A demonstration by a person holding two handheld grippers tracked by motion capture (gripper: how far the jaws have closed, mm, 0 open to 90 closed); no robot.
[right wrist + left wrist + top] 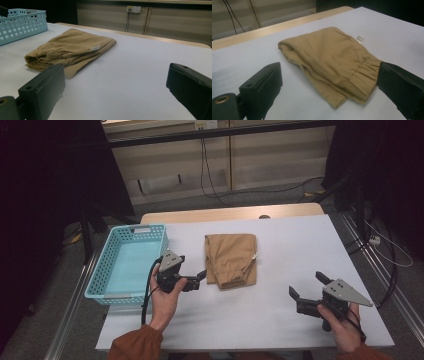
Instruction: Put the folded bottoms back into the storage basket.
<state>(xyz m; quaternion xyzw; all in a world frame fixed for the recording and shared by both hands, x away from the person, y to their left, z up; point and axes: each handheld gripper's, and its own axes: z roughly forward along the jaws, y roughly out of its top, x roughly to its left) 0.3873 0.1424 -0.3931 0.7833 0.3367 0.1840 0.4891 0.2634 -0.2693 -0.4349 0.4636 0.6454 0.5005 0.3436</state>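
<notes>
From the high view I count one folded tan garment (231,260) lying near the middle of the desk (290,255), one turquoise basket (131,262) at the desk's left edge, and two hand-held grippers. My left hand-held gripper (199,276) sits just left of the garment's lower corner, jaws spread and holding nothing, close to the cloth though I cannot tell if it touches. My right hand-held gripper (308,285) hovers well apart from the garment near the desk's right front, jaws also spread wide and empty. The desk top is pale grey-white with a wooden strip along its far edge; beyond it I see a grey floor, light wall panels and loose cables, with dark curtains at both sides. In the left gripper view the garment (329,60) lies ahead between the two black jaws, its elastic hem nearest the right-hand jaw and one small white label (360,38) on its far edge. In the right gripper view the garment (70,47) lies ahead and to the left, beyond the jaws, with the label (95,48) on its side, the basket (22,23) behind it at the left, and one wall socket (133,9) with cables hanging from it on the panelled wall.
</notes>
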